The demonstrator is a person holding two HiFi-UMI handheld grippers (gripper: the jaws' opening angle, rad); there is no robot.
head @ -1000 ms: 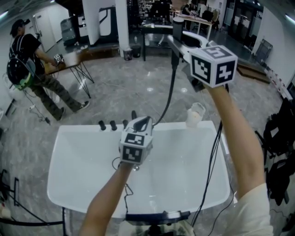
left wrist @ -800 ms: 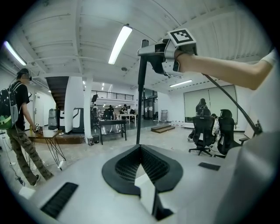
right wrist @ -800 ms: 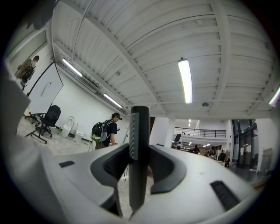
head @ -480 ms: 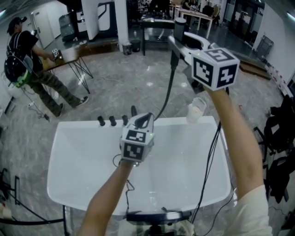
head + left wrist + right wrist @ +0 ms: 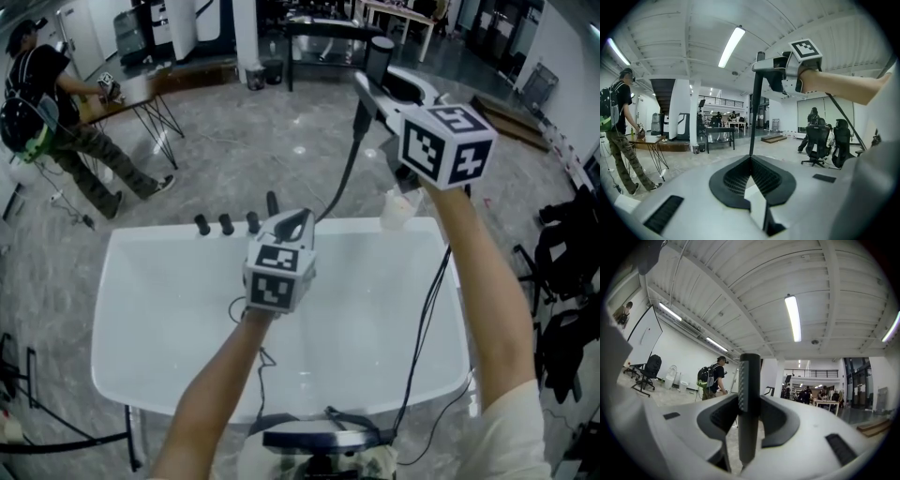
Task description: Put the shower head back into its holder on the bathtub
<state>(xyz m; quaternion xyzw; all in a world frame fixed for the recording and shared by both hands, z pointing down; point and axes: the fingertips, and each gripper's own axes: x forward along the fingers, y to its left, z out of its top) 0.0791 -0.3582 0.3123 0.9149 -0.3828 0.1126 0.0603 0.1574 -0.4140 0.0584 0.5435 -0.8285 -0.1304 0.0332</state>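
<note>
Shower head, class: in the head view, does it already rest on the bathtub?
No, the shower head is held in the air by the right gripper, clear of the bathtub.

The shower head (image 5: 358, 117) stands between the jaws of the right gripper (image 5: 367, 94), above the bathtub (image 5: 131, 309), the left gripper (image 5: 295, 223) lower left

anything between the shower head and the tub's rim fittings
Nothing but its own hose between the shower head, held high by the right gripper, and the fittings; the left gripper, on the hose, crowds them.
</note>
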